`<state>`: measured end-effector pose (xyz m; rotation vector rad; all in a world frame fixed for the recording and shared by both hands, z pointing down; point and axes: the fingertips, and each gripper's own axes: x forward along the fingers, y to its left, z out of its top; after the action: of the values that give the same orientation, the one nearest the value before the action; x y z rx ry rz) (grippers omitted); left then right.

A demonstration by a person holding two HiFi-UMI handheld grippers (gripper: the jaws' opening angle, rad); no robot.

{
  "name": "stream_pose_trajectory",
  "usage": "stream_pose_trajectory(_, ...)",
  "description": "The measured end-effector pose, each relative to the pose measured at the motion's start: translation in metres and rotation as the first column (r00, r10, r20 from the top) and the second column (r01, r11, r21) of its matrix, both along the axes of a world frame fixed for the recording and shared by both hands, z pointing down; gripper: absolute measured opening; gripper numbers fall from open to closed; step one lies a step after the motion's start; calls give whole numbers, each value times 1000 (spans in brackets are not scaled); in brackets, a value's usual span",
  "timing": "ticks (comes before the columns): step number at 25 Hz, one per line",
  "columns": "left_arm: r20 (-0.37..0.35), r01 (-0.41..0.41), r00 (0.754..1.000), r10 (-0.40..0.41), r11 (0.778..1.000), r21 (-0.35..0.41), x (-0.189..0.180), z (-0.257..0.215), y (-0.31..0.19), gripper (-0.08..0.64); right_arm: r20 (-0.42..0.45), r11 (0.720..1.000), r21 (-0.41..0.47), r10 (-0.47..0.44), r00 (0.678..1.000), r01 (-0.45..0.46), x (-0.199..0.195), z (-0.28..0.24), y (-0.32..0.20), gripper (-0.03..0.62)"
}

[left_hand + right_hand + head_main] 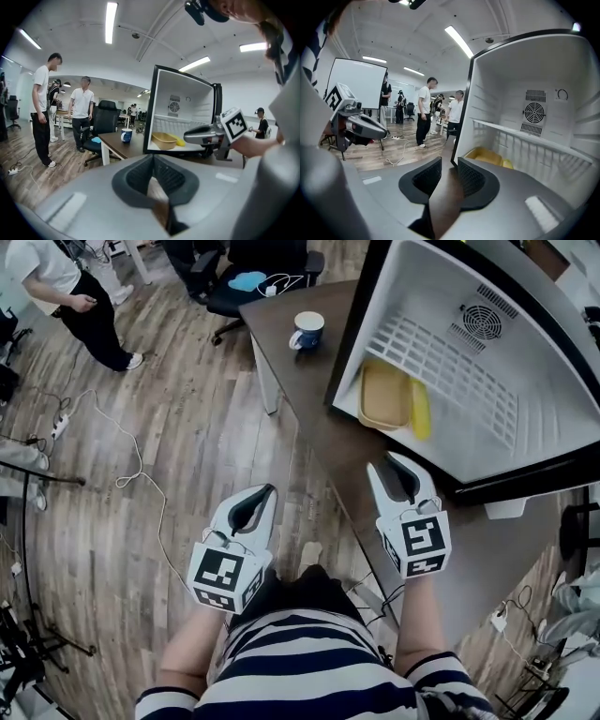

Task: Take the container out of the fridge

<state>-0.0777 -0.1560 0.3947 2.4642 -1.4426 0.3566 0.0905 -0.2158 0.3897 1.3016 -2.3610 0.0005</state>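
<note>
A small fridge point(525, 427) stands open on the brown table point(309, 418). On its floor, near the front left, lies a shallow yellow container point(385, 395) with a yellow piece point(421, 411) against its right side. My right gripper point(392, 463) hovers just in front of the fridge opening and below the container. It is open, with only table showing through the gap. The right gripper view has the container point(487, 155) ahead and a little right of the jaws point(449, 164). My left gripper point(266, 493) hangs over the floor left of the table, tips together and empty.
A blue mug point(307, 330) stands on the table's far end, and an office chair point(253, 277) is behind it. A person point(66, 287) stands at the far left. A white cable point(131, 456) runs across the wooden floor. A wire shelf point(525, 136) crosses the fridge above the container.
</note>
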Motion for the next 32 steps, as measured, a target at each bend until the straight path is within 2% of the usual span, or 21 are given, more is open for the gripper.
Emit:
stream_pose_trajectory(8, 26, -4, 1000, 4, 1000, -15, 14, 6, -23, 0, -214, 996, 69, -46, 976, 62, 13, 13, -43, 126)
stream_pose_trajectory(23, 79, 21, 997, -16, 997, -68, 22, 35, -62, 0, -372, 987, -5, -150, 916, 160, 21, 64, -96, 152)
stream_pose_trajectory(29, 60, 28, 998, -23, 997, -76, 30, 42, -78, 0, -458, 971, -59, -231, 858, 230, 21, 76, -106, 164)
stream_pose_trajectory(32, 56, 33, 998, -30, 998, -60, 35, 42, -91, 0, -464, 966, -75, -252, 849, 246, 22, 81, -106, 150)
